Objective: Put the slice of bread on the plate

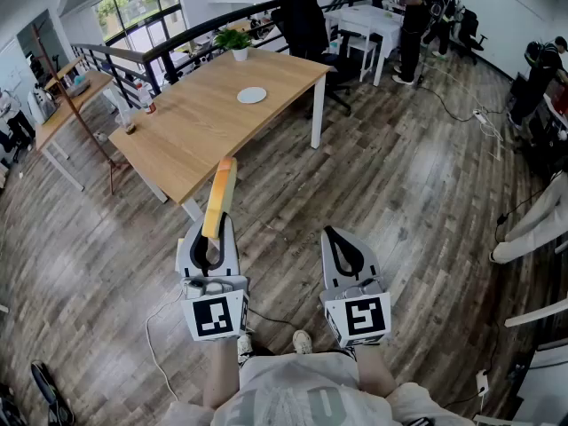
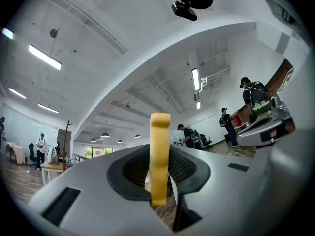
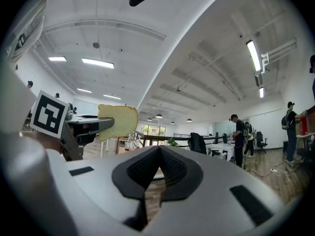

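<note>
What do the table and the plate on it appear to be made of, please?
The table looks like light wood or wood-look laminate, matte, with faint grain lines. The plate is white and smooth, perhaps ceramic or plastic; it is too small here to tell.

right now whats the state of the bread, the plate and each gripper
bread: held on edge in the air, clamped between the left gripper's jaws, not on the plate
plate: flat on the wooden table, looks empty
left gripper: shut on the bread
right gripper: shut, nothing between its jaws
potted plant: upright at the table's far end
</note>
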The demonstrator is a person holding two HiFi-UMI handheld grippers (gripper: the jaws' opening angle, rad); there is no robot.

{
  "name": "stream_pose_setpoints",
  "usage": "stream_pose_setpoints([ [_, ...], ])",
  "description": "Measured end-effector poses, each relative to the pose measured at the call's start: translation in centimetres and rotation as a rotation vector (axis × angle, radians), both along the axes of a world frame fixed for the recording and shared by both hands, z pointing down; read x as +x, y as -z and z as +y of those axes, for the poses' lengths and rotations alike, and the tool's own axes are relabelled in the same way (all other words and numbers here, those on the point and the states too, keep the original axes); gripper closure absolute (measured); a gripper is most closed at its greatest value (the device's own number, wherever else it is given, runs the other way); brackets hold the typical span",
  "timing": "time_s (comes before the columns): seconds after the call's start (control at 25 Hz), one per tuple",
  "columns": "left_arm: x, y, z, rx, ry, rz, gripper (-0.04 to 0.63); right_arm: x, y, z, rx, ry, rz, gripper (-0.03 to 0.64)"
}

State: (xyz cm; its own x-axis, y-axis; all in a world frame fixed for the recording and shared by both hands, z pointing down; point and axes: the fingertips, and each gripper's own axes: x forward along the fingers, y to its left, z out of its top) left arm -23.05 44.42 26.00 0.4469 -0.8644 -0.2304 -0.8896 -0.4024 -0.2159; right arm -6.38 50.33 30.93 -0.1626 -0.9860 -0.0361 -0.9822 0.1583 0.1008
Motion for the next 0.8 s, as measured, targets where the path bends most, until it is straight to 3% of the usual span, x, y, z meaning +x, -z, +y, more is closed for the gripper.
stream_pose_setpoints([
  [0.44,1.8,-0.3,0.1,0.0,0.061,0.016,0.502,1.8,-0.2,-1.7,0.024,0.098,0.011,0.598],
  [0.6,1.2,-0.4,-0.1,-0.002,0.08,0.041,0.502,1.2,0.3,-1.8,0.056,0.127,0.032,0.598],
  [0.8,-0.8,-0.7,1.1,-0.012,0.122,0.014,0.503,-0.1,-1.0,-2.4,0.028,0.187,0.026,0.598],
])
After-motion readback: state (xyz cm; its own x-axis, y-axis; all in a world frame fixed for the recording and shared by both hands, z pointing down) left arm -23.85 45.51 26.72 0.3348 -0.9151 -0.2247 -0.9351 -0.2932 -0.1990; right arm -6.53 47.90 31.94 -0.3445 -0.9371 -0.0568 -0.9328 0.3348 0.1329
